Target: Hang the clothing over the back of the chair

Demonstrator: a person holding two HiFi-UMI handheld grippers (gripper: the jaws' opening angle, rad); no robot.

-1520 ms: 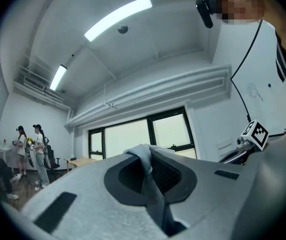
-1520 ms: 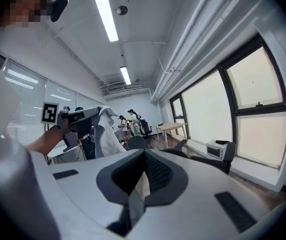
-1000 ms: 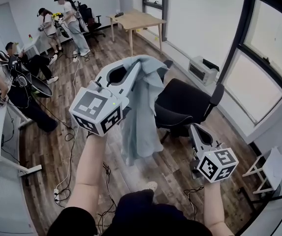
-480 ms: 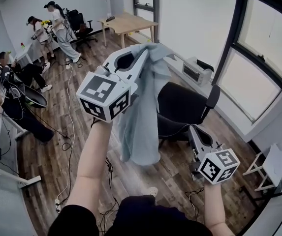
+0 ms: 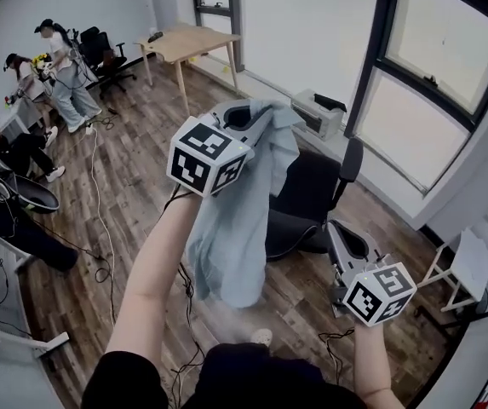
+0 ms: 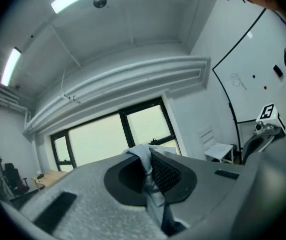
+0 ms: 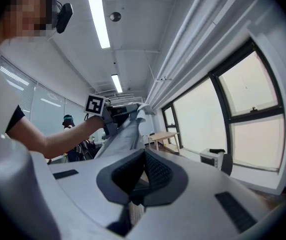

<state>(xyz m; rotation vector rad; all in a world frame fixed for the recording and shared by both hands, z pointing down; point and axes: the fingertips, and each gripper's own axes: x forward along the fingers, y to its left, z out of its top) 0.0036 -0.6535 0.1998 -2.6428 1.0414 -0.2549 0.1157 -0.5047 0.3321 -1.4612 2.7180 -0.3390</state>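
Vertically, clothing (image 5: 235, 228) dangles from pinching left tongs (image 5: 259, 114); right tongs (image 5: 334, 227) pressed together.

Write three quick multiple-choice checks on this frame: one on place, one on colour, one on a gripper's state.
1. Where is the shirt relative to the black chair?
A. Draped over its back
B. Hanging from the left gripper, in front of it
C. Lying on its seat

2. What colour is the shirt?
A. Light blue
B. Red
C. Black

3. The right gripper is:
A. Shut on the shirt
B. Shut on a cable
C. Shut with nothing between its jaws

Answers:
1 B: the head view shows it dangling from the raised left gripper, not laid over the backrest.
2 A: the fabric is pale blue in the head view.
3 C: the right gripper view shows the pads meeting with nothing between them.
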